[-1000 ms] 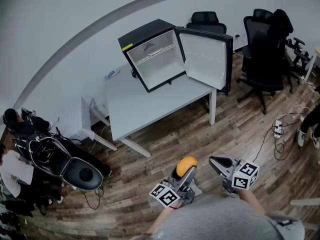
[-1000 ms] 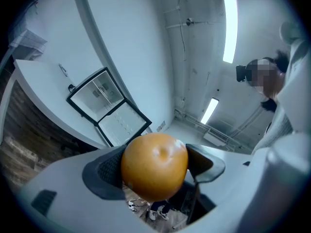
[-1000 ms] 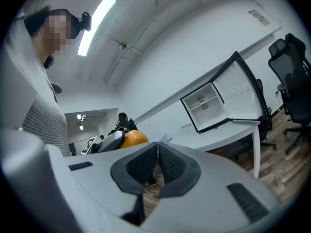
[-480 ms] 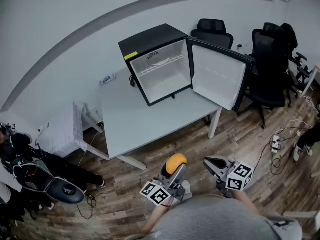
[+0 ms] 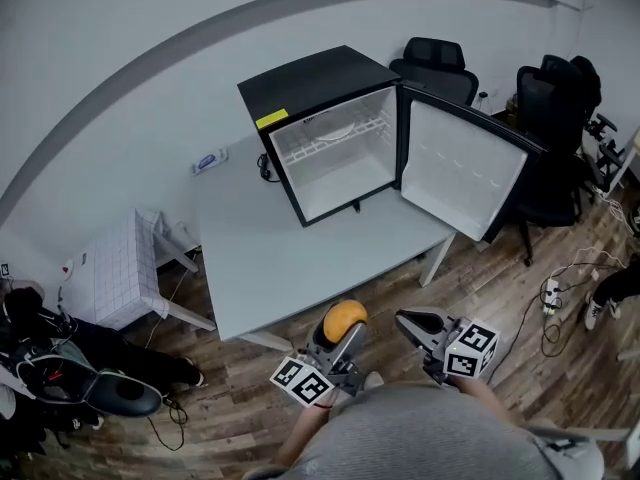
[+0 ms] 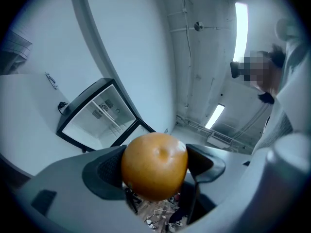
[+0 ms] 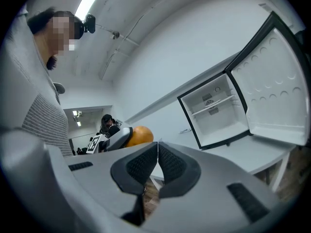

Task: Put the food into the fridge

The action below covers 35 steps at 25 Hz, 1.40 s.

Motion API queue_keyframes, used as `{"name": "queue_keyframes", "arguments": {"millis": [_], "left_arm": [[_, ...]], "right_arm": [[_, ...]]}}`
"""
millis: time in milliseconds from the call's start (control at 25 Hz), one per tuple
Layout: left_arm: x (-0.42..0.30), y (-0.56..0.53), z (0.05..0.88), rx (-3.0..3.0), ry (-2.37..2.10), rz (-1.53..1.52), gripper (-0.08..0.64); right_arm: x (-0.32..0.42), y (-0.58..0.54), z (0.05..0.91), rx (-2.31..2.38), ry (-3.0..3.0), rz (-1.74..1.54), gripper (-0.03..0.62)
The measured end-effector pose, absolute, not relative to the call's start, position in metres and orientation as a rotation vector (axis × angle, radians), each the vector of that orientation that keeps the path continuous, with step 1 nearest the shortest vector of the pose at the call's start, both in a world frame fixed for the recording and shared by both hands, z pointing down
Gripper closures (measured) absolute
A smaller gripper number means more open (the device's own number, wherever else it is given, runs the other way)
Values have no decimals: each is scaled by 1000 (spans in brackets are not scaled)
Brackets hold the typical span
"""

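Observation:
An orange [image 5: 345, 319] [image 6: 154, 165] [image 7: 139, 135] sits clamped between the pads of my left gripper [image 5: 343, 326] [image 6: 154, 166], held low near the person's body in front of the table's near edge. A small black fridge [image 5: 325, 128] [image 6: 97, 113] [image 7: 214, 110] stands on the grey table [image 5: 290, 258], its door [image 5: 460, 173] [image 7: 279, 93] swung wide to the right; the white inside with one wire shelf looks bare. To the right of the left one, my right gripper [image 5: 418, 324] [image 7: 158, 165] has its pads together with nothing between them.
Black office chairs [image 5: 545, 118] stand behind and right of the fridge door. A white grid-patterned side table [image 5: 110, 273] sits left of the table, with a black scooter-like object [image 5: 110, 393] beside it. A power strip and cables [image 5: 550, 293] lie on the wood floor at right.
The view has come closer to the table and fridge, which now sit larger and more central. Both grippers kept their pose, the orange still held.

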<state>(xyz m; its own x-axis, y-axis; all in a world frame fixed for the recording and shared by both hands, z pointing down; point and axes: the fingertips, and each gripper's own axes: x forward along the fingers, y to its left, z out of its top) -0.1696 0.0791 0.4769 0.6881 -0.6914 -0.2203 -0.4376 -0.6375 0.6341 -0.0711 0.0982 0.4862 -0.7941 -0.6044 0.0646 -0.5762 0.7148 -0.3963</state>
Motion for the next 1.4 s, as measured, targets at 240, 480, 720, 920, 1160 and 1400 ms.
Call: {"name": "queue_keyframes", "arguments": {"millis": [240, 480, 720, 920, 1160, 1400], "left_arm": [[-176, 47, 485, 2344, -843, -605, 172], [-171, 16, 496, 2314, -868, -595, 172], [-161, -25, 490, 2289, -945, -609, 172], [-139, -72, 477, 2309, -1013, -609, 172], [-104, -124, 465, 2306, -1086, -669, 172], [-76, -146, 468, 2302, -1097, -656, 172]], "right_arm": [[-74, 69, 498, -1017, 2876, -672, 579], [-70, 35, 507, -982, 2897, -715, 579], [-70, -25, 502, -840, 2926, -713, 579], [-49, -83, 484, -742, 2936, -668, 578], [-11, -133, 480, -675, 2944, -664, 578], [11, -160, 482, -656, 2946, -667, 579]]}}
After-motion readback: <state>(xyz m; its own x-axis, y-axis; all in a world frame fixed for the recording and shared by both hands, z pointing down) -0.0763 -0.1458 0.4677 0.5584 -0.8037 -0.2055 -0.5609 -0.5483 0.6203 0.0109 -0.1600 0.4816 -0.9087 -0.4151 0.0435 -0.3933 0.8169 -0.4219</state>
